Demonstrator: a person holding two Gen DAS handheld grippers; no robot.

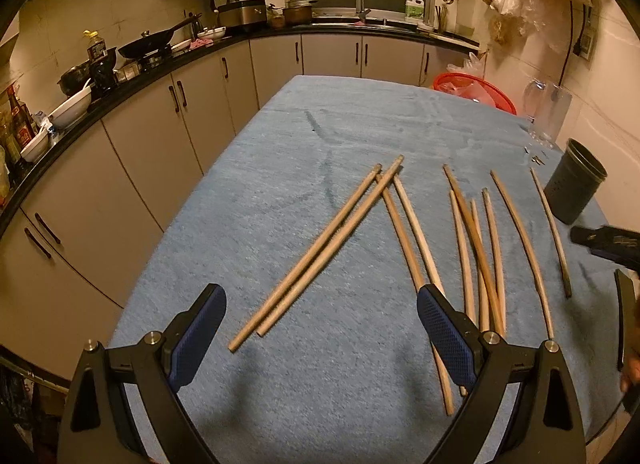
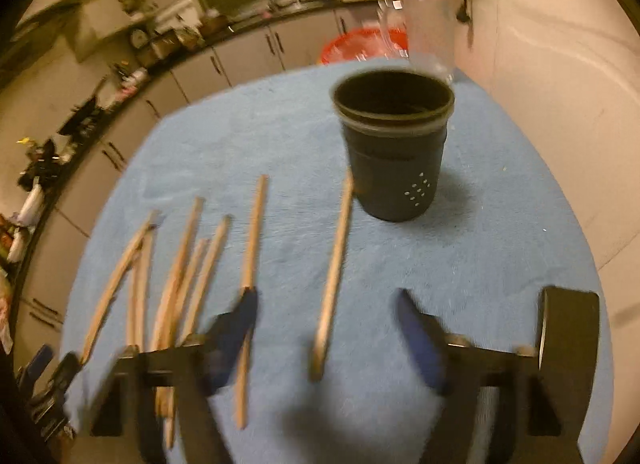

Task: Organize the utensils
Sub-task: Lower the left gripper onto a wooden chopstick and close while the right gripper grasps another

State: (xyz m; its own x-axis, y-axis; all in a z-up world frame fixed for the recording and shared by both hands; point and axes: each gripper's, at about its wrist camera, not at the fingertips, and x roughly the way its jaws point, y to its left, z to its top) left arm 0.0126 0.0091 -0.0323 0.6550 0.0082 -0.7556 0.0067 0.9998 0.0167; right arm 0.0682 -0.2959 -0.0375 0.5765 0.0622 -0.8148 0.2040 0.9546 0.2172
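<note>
The counter (image 1: 280, 183), draped in a blue cloth, is being viewed from both wrist cameras. Behind it, kitchen cabinets (image 1: 160, 135) are being seen along the wall, with a red basin (image 1: 472, 89) just past the far edge.

A dark holder cup (image 2: 394, 151) is being kept upright on the cloth, on the right side, with small holes in its lower wall; nothing can be made out inside it.

Wooden chopsticks (image 1: 320, 256) are being left flat on the cloth in loose groups: a pair lying side by side at a slant in the middle, two more crossing their far ends, a fan of several further right, and single chopsticks (image 1: 550, 232) nearest the cup.

The left claw (image 1: 320, 336) is being held spread wide above the near end of the slanted pair, nothing between its blue pads (image 1: 196, 338), no contact visible.

The right claw (image 2: 326, 340) is being shown blurred, partly spread, pads apart. One chopstick (image 2: 334, 276) is being framed between the fingers, pointing toward the cup; neither pad is seen pressing on it. Another chopstick is being passed behind the left finger (image 2: 232, 340).
</note>
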